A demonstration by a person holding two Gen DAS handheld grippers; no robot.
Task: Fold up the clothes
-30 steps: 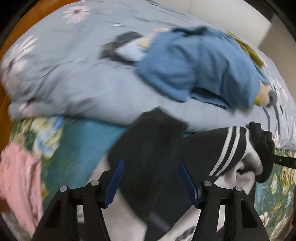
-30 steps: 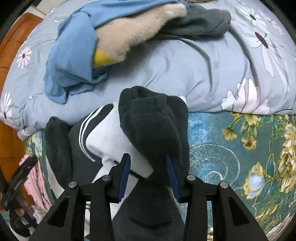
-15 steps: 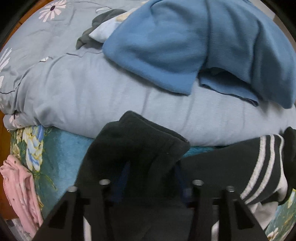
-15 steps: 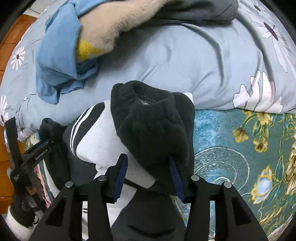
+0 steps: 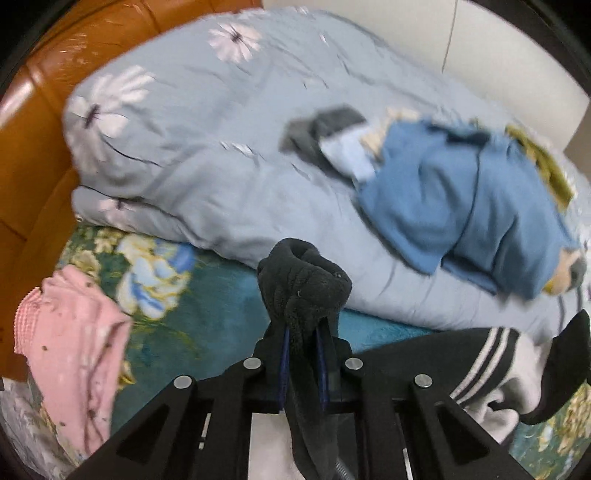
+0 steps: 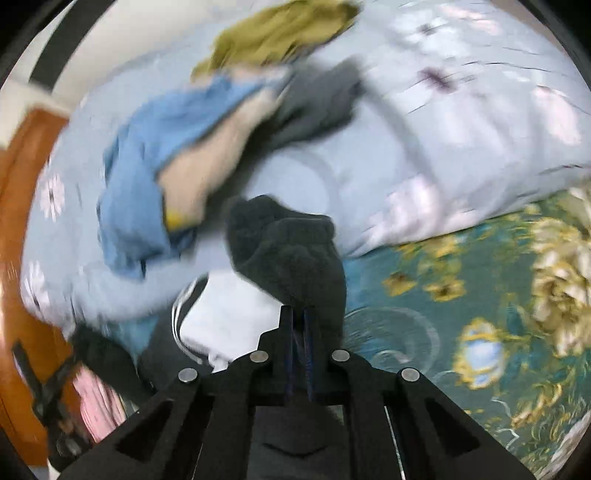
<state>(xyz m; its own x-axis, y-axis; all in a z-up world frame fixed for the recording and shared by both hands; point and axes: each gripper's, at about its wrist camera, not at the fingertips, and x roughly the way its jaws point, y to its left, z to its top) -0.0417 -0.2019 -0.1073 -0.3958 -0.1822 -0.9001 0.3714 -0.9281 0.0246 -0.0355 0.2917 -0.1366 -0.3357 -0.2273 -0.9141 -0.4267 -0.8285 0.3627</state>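
A black fleece garment with white stripes and a white panel (image 5: 480,354) hangs between both grippers above the bed. My left gripper (image 5: 302,363) is shut on a bunched black fleece edge (image 5: 304,284) of it. My right gripper (image 6: 299,347) is shut on another bunched black edge (image 6: 288,251), with the white panel and stripes (image 6: 218,317) hanging to its left. The other gripper shows dark at the right wrist view's lower left (image 6: 48,384).
A light blue floral duvet (image 5: 207,155) lies behind, with a blue garment (image 5: 461,206), a grey garment (image 5: 325,125) and an olive garment (image 6: 273,33) heaped on it. A pink garment (image 5: 74,347) lies at the left on the teal floral sheet (image 6: 461,302). An orange headboard (image 5: 33,122) stands at the left.
Both grippers have closed from open onto the black fleece edges and lifted them. Both views have swung and are blurred with motion.
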